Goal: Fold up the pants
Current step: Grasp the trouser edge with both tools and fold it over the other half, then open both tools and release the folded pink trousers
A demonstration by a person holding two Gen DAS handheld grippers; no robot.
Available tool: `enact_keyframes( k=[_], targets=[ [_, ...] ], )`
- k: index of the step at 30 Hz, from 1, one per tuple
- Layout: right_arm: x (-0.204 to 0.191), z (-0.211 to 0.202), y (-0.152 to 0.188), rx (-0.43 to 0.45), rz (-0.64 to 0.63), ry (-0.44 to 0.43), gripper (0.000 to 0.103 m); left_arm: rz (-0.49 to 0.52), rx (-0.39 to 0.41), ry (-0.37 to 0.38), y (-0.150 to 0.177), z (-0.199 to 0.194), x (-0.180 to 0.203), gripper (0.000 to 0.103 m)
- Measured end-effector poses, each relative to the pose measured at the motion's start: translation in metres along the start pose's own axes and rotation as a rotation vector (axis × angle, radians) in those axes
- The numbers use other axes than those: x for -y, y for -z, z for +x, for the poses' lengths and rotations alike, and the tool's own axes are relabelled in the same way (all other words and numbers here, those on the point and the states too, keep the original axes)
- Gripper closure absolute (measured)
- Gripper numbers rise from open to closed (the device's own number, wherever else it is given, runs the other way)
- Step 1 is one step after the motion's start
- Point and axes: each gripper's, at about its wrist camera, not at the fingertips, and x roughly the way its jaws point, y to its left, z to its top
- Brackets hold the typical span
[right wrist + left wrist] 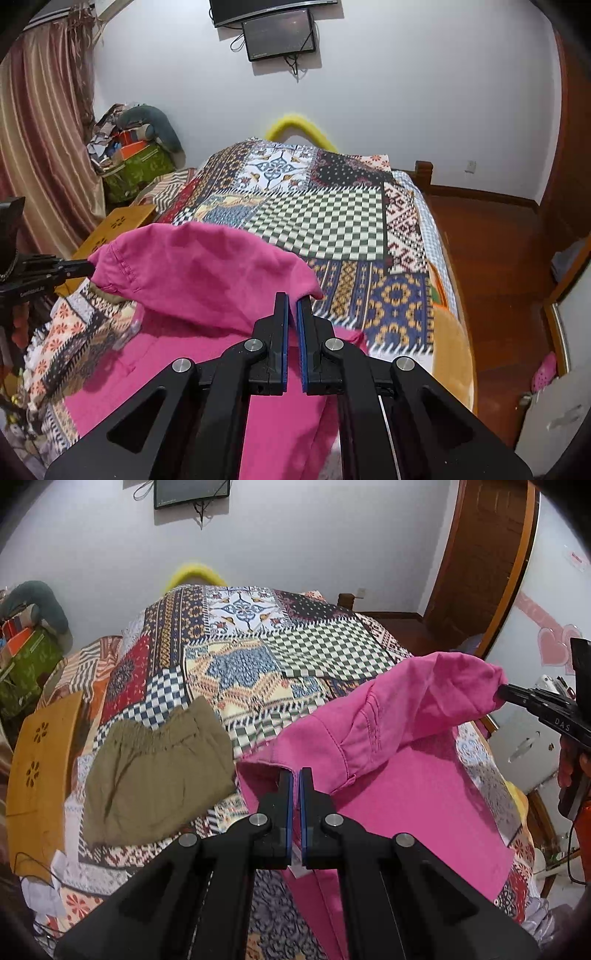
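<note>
Both grippers were clamped on the pink pants [417,716], one at each end of a lifted edge. Left gripper [296,775] had its blue-padded fingers [289,805] pressed together on a fold of pink cloth at the near-left corner, while the right gripper [292,300] pinched the opposite end, its jaws likewise closed with fabric caught between them. From the left wrist view the right gripper [498,693] showed at the far right edge (a hand [570,771] partly visible behind it), gripping the bunched tip of the raised cloth. Between the two grips the pants arched above the patchwork bedspread [306,653], and the rest of the garment lay flat on the bed beneath. A folded olive garment [155,775] lay on the bedspread to the left of the pink pants, apart from them.
</note>
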Motion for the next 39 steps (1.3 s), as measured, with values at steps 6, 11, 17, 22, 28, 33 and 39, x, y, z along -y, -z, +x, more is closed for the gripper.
enact_keyframes(
  k=[6,11,17,22,28,33,39],
  targets=[
    [-0.005,-0.006,0.030,-0.028,0.010,0.004,0.099,0.009,-0.032,0.010,0.026,0.003,0.008,0.101],
    [0.001,-0.008,0.051,-0.064,0.055,-0.006,0.099,-0.005,-0.059,0.011,0.044,0.007,0.006,0.101],
    [0.012,-0.013,0.074,-0.086,0.108,0.004,0.099,-0.034,-0.097,0.035,0.066,0.007,0.002,0.101],
    [0.016,-0.015,0.089,-0.111,0.115,0.025,0.099,-0.009,-0.123,0.037,0.085,0.009,0.010,0.101],
    [0.022,-0.013,0.106,-0.138,0.129,0.045,0.099,-0.022,-0.158,0.039,0.100,0.018,0.009,0.101],
    [0.021,-0.015,0.115,-0.162,0.135,0.043,0.099,-0.024,-0.181,0.008,0.107,0.016,0.009,0.100],
    [0.002,-0.017,0.114,-0.175,0.066,0.051,0.093,-0.015,-0.170,-0.024,0.106,0.000,0.011,0.079]
  ],
)
